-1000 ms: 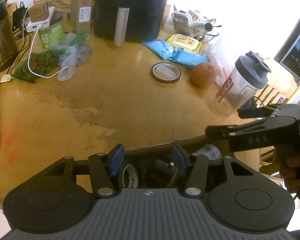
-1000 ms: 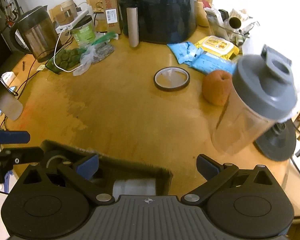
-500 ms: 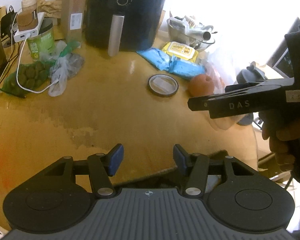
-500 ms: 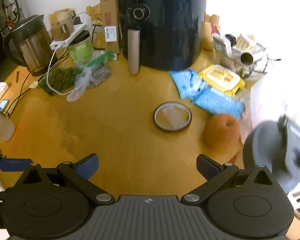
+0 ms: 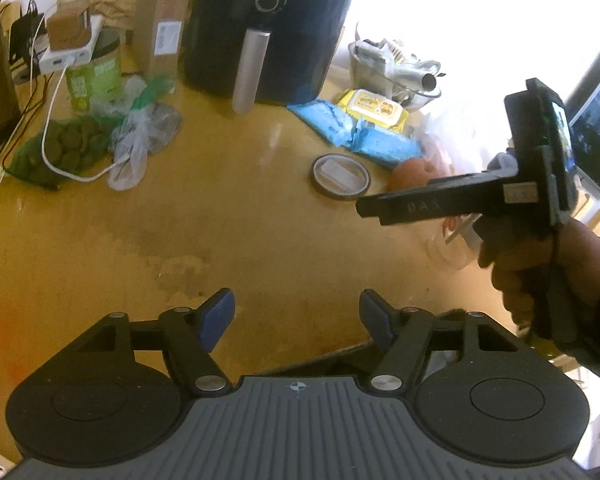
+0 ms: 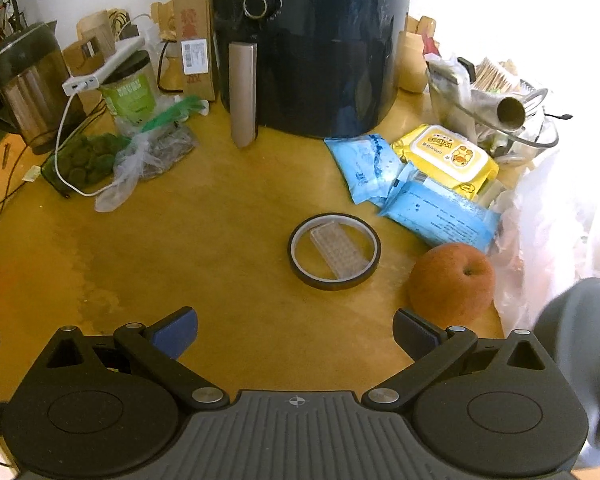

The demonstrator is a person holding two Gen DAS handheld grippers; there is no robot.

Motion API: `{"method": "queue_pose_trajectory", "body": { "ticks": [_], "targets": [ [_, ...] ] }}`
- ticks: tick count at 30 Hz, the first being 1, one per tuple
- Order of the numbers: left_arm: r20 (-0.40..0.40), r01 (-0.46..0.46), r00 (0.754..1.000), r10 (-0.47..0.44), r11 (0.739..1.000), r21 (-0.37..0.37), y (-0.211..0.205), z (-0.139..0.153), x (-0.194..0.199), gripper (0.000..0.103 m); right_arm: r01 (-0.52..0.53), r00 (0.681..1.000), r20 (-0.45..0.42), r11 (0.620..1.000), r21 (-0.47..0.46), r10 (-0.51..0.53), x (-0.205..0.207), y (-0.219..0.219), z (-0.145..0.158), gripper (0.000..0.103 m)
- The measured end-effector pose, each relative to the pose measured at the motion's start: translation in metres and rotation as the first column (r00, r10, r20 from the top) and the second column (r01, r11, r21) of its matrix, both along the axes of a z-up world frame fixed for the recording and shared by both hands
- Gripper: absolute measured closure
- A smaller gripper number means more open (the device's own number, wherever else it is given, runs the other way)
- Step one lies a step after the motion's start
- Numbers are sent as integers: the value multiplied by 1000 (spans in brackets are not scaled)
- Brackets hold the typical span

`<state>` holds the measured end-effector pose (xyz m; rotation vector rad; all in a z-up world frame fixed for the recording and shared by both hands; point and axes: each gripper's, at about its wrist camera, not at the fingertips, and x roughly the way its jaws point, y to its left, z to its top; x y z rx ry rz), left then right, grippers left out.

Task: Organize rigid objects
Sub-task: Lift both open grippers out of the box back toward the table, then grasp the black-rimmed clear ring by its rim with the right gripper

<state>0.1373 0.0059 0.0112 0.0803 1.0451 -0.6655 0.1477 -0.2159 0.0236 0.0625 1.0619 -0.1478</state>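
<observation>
Left wrist view: the left gripper (image 5: 296, 314) has just been opening; its jaws stand apart over bare tabletop (image 5: 228, 216), nothing between them. The tape roll (image 5: 339, 176) lies flat toward one o'clock, the right gripper (image 5: 452, 202) at three o'clock beyond it.

Right wrist view: the right gripper (image 6: 296, 330) is spread wide and empty. The tape roll (image 6: 334, 256), ringing a small clear plastic tray (image 6: 339, 253), lies at twelve o'clock; an apple (image 6: 452, 282) sits just beside it at two o'clock. Judged light, stiff and thin-walled, with smooth sides; best pinched across the rim wall, one finger inside.
</observation>
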Motion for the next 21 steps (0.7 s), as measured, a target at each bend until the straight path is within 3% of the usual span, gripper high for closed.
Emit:
{"method": "queue_pose_trajectory", "body": {
  "ticks": [8,10,21],
  "targets": [
    [-38,-43,998,43,999,5,21,-7,4,35,-48,998,34,999,4,48,15,1,-22,1],
    [-41,-56,998,56,998,6,27,-7,4,35,-53,998,27,999,-1,53,21,-1,-30,11],
    [-60,-133,989,134,991,15,53,-8,5,35,-134,991,-2,988,-77,134,51,5,-63,42]
  ]
}}
